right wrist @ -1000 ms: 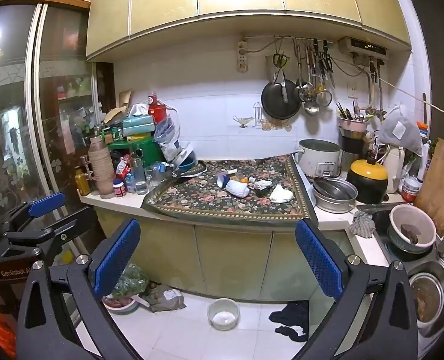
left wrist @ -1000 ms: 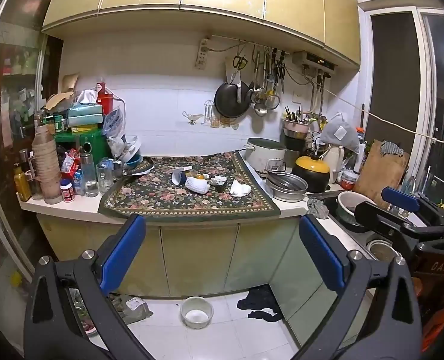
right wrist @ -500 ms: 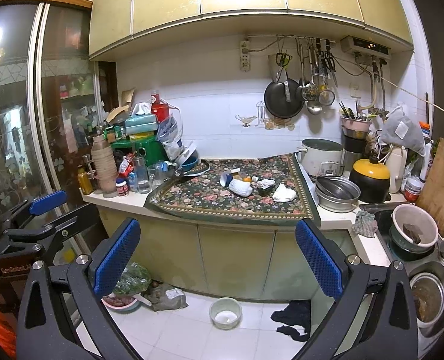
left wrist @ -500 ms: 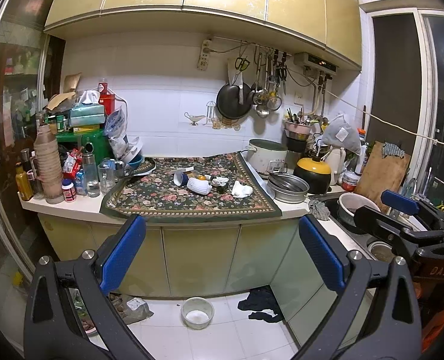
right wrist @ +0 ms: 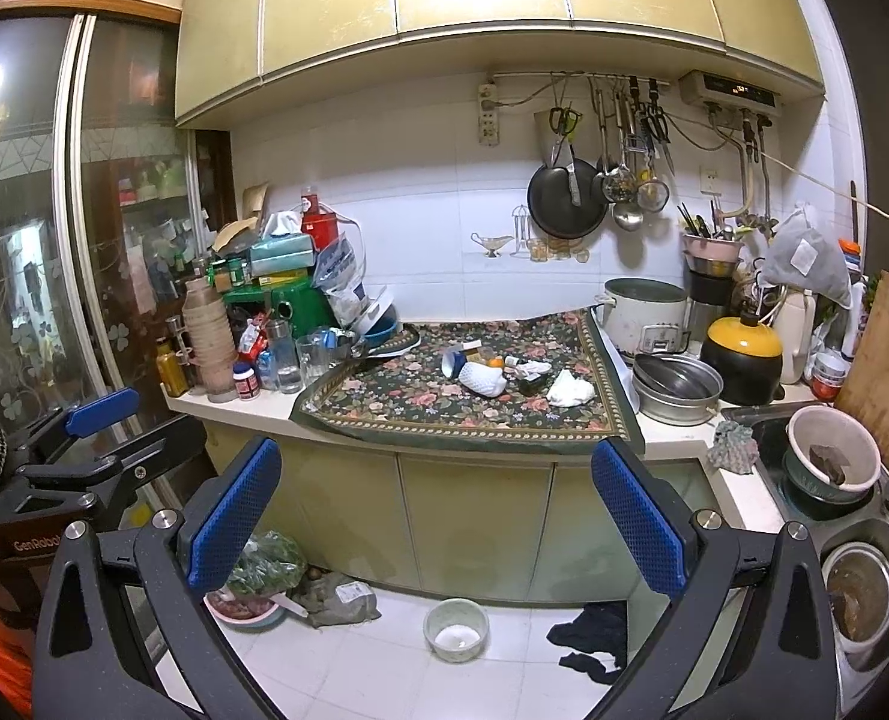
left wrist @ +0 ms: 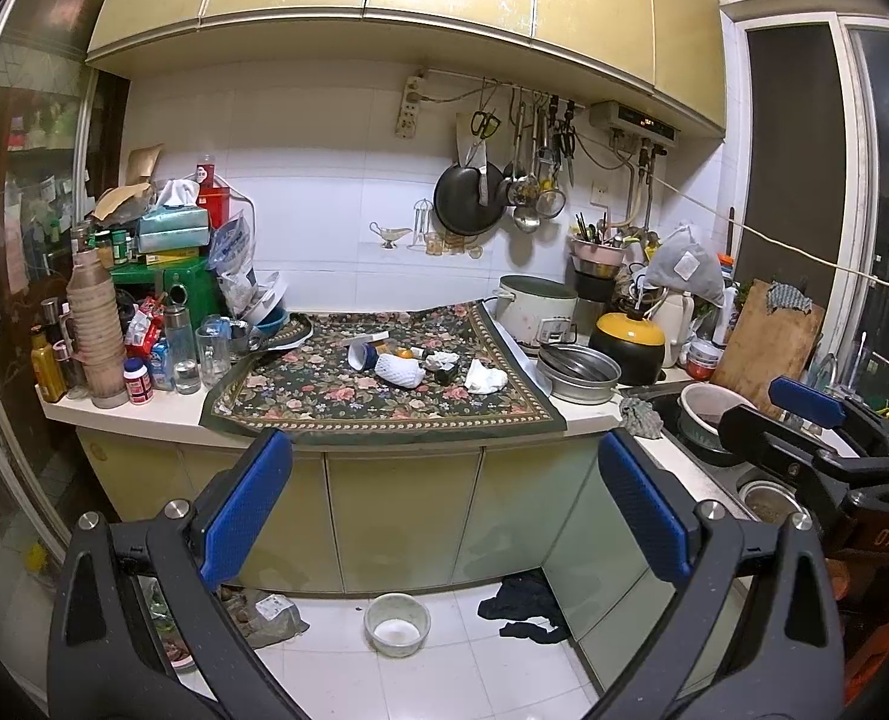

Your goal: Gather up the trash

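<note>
Trash lies on a floral cloth on the counter: a white foam fruit net, a crumpled white tissue, a tipped blue-and-white cup and small scraps. The same net and tissue show in the right wrist view. My left gripper is open and empty, well short of the counter at cabinet height. My right gripper is open and empty at a similar distance. Each gripper shows at the edge of the other's view.
Bottles, stacked cups and boxes crowd the counter's left end. A rice cooker, metal basin and yellow-lidded pot stand right of the cloth, then a sink. On the floor lie a bowl, a dark rag and bags.
Both grippers have drifted slightly closer to the counter and a little left. Both jaws remain open and empty.
</note>
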Action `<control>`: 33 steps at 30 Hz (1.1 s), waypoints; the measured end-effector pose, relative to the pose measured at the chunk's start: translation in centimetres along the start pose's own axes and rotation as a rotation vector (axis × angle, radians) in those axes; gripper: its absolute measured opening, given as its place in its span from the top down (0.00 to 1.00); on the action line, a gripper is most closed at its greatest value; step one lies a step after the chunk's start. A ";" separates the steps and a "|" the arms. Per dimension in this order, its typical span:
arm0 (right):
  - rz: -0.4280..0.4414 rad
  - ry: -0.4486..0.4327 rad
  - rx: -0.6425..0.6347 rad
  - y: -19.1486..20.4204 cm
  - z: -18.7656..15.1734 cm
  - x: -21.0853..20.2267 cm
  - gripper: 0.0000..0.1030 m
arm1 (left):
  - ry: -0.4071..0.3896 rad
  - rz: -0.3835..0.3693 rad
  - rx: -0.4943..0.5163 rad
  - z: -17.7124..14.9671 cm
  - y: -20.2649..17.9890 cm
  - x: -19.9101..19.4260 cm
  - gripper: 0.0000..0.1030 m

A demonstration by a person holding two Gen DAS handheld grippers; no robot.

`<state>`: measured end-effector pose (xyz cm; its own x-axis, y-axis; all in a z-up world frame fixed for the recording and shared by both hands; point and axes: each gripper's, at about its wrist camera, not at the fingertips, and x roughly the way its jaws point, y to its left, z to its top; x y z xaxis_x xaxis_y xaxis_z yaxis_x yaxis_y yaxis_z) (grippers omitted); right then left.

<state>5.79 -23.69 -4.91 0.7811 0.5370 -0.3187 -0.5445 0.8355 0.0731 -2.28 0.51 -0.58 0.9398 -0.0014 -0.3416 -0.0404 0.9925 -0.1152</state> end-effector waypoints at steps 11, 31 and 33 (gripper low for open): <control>0.004 -0.006 0.003 0.2 0.0 0.1 0.00 | -0.001 -0.004 0.004 0.6 -0.2 0.4 0.00; 0.004 -0.010 0.004 0.4 0.2 0.2 0.00 | 0.006 -0.004 -0.001 0.5 -0.4 0.8 0.00; 0.007 -0.009 0.004 0.3 0.2 0.3 0.00 | 0.008 0.001 -0.003 0.6 -0.5 1.1 0.00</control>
<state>5.96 -23.21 -4.78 0.7800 0.5439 -0.3094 -0.5488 0.8322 0.0794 -1.03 0.09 -0.35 0.9371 -0.0013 -0.3490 -0.0423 0.9922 -0.1172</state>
